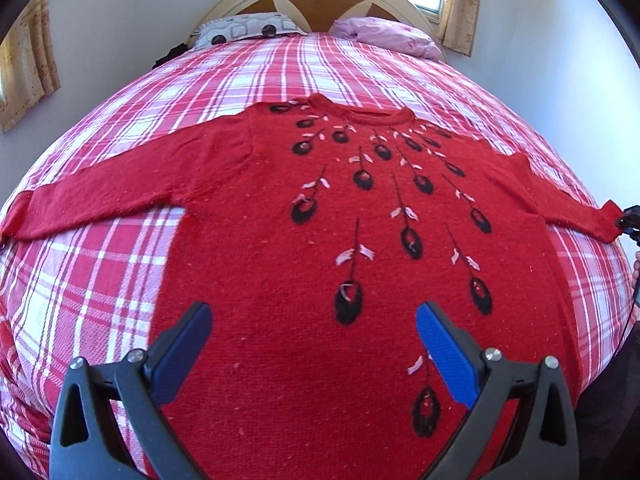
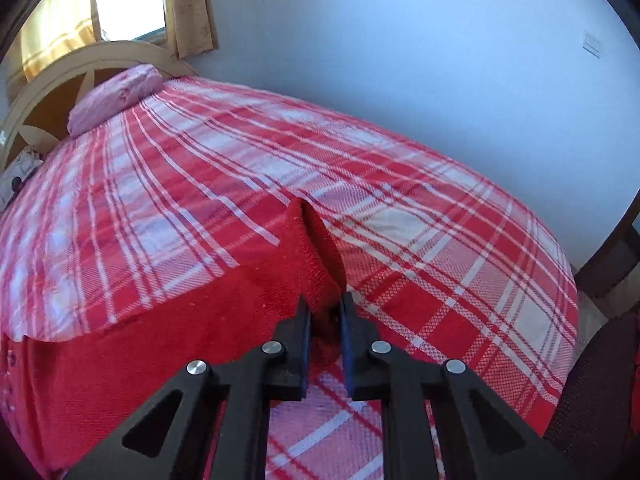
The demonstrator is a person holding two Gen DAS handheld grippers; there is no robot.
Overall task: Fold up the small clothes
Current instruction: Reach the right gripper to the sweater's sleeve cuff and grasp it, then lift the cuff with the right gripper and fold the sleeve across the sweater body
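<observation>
A big bed [image 1: 120, 184] with a red and white checked cover fills most of the room. At its head end sit a patterned pillow [image 1: 244, 28] and a pink pillow [image 1: 384, 36], pushed up against the headboard so the middle stays free for folding.

A red sweater [image 1: 320, 240] lies flat on the cover, front side up, with black and pink flowers on it. Its neck points to the head end and its bottom hem is at the foot edge, closest to the person. Both sleeves are stretched straight out to the side edges of the bed. It looks spread out like this so the folds can be neat.

The left gripper [image 1: 314, 336] hangs above the lower part of the sweater, near the foot edge. Its two fingers are spread wide apart and nothing is between them. It seems to be waiting, ready to hold the cloth or grab it.

The right gripper [image 2: 325, 308] is at the end of the right sleeve [image 2: 316, 252], close to the side edge of the bed. Its fingers are pressed together on the sleeve cuff, and the red cloth bunches up between them. From the left wrist view, the same gripper is only a small dark shape at the sleeve tip.

I think the first fold is just starting. The pinched sleeve probably needs to be carried across onto the body of the sweater.
</observation>
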